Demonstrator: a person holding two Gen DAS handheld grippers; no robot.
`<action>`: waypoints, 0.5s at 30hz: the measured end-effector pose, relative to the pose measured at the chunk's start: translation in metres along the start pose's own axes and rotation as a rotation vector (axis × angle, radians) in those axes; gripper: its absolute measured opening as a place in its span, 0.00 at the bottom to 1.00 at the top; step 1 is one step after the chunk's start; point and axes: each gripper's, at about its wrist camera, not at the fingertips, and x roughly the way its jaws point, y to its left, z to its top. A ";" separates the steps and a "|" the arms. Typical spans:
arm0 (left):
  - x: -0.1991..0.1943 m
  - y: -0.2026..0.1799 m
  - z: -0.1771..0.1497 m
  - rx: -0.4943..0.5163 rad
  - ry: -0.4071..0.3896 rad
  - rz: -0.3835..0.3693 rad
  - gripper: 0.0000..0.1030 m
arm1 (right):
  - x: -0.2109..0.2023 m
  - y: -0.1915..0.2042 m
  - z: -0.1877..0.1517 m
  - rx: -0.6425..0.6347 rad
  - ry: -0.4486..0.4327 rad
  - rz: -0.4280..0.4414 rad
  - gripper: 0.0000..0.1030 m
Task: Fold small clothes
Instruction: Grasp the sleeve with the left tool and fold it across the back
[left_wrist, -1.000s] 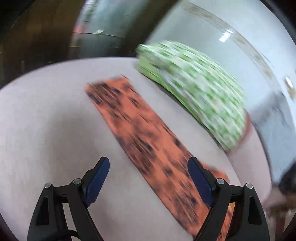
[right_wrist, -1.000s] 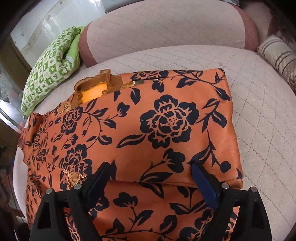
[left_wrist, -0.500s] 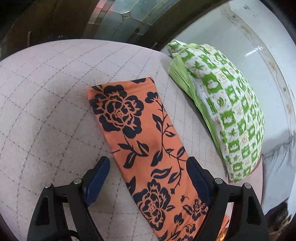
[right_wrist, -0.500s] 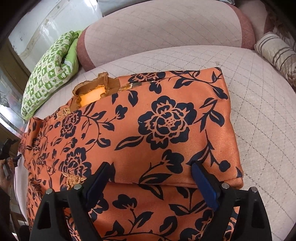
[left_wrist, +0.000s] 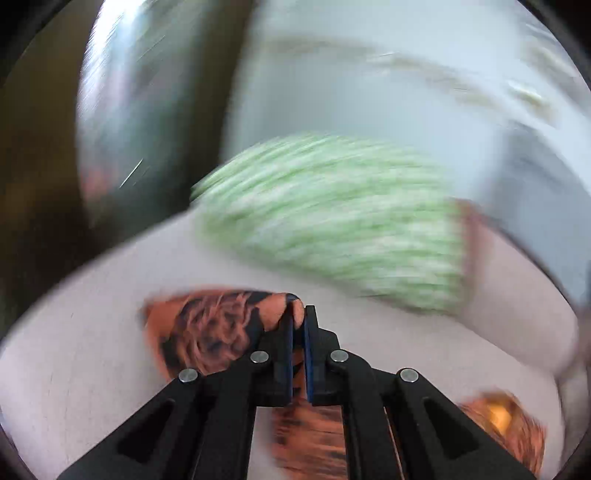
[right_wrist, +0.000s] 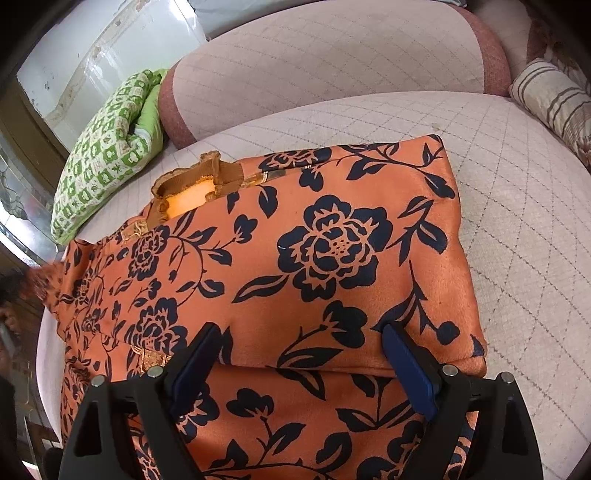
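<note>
On cushion (right_wrist: 517, 184), left gripper (left_wrist: 298, 319) pinching sleeve (left_wrist: 218, 328)

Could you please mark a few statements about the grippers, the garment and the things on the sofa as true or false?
1. The left gripper is shut on a strip of the orange floral garment. True.
2. The right gripper is clamped shut on the garment. False: its jaws stand wide open over the folded cloth.
3. A green and white checked pillow lies at the far left of the sofa seat. True.
4. The garment is plain blue. False: it is orange with dark floral print.
5. A striped cushion sits at the far right of the sofa. True.
</note>
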 end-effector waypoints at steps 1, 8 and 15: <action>-0.017 -0.034 0.000 0.065 -0.034 -0.050 0.04 | -0.001 0.000 0.000 0.002 -0.003 0.002 0.88; -0.086 -0.267 -0.089 0.378 0.017 -0.484 0.09 | -0.006 -0.008 0.001 0.051 -0.015 0.053 0.88; -0.023 -0.270 -0.178 0.445 0.373 -0.455 0.46 | -0.044 -0.029 -0.007 0.183 -0.081 0.178 0.89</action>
